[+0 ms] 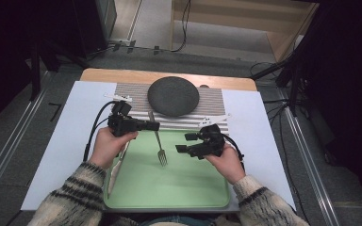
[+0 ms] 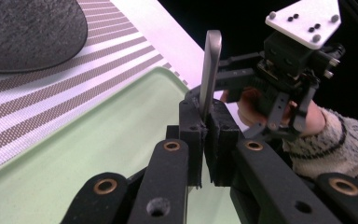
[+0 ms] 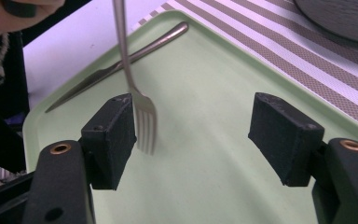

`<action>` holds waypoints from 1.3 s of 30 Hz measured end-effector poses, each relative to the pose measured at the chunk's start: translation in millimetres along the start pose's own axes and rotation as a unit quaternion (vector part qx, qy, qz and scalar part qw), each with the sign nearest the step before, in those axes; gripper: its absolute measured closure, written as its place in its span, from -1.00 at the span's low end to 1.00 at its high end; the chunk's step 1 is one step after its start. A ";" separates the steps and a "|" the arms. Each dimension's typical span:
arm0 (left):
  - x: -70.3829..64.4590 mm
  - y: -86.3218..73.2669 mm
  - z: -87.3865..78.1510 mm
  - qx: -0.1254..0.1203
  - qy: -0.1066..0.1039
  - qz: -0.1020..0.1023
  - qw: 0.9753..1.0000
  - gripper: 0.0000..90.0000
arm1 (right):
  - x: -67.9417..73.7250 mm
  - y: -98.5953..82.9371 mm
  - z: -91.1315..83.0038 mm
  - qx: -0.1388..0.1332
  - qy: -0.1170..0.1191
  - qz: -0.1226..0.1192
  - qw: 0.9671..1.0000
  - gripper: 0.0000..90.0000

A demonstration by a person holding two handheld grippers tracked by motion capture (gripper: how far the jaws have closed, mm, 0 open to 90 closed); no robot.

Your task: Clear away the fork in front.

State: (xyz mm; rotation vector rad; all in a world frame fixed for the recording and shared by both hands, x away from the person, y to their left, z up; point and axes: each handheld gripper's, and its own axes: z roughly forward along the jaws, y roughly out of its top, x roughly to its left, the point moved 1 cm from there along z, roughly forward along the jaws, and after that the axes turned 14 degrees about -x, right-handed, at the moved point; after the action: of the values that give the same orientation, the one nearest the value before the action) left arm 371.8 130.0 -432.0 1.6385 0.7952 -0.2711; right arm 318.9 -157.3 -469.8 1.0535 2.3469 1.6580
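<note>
There, the left gripper (image 1: 153,125) had its jaws clamped on the handle of the fork (image 1: 159,141), whose tines hung over the green tray (image 1: 188,188). The right gripper (image 1: 185,142) stood just beside the tines with its jaws wide apart, holding nothing. A knife (image 3: 116,67) lay along the tray's left edge. Beyond the tray, a dark round plate (image 1: 173,96) sat on the striped mat (image 1: 213,101).
</note>
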 end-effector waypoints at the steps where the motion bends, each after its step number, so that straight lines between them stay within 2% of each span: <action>1: 0.3 0.0 -1.3 0.001 0.000 -0.001 1.000 0.94 | -1.2 -0.7 -1.4 0.000 -0.001 -0.002 1.000 -0.34; 6: 1.1 -1.1 -6.4 0.007 -0.009 -0.003 1.000 0.94 | -5.9 -5.2 -9.6 -0.003 -0.012 -0.009 1.000 -0.34; 11: 1.0 -3.4 -9.5 0.016 -0.013 -0.004 1.000 0.94 | -10.3 -9.0 -17.2 0.001 -0.014 -0.003 1.000 -0.34; 23: 2.2 -14.2 -24.7 0.028 -0.013 -0.008 1.000 0.94 | -19.7 -19.2 -36.7 -0.011 -0.031 0.003 0.999 -0.36; 29: 3.0 -17.4 -30.6 0.034 -0.013 -0.007 0.999 0.94 | -21.3 -24.8 -42.7 -0.014 -0.039 0.001 0.999 -0.38; 32: 2.8 -19.3 -33.9 0.036 -0.013 -0.010 0.999 0.94 | -21.8 -28.3 -45.0 -0.016 -0.046 -0.008 0.999 -0.39; 39: 1.4 -24.1 -40.7 0.041 -0.020 -0.014 0.999 0.94 | -22.9 -35.9 -51.9 -0.015 -0.052 -0.004 0.999 -0.40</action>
State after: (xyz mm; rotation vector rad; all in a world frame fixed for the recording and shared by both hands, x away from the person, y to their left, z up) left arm 347.6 169.4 -441.8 1.6948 0.7851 -0.3589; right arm 296.4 -218.3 -486.4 1.0942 2.2530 1.5888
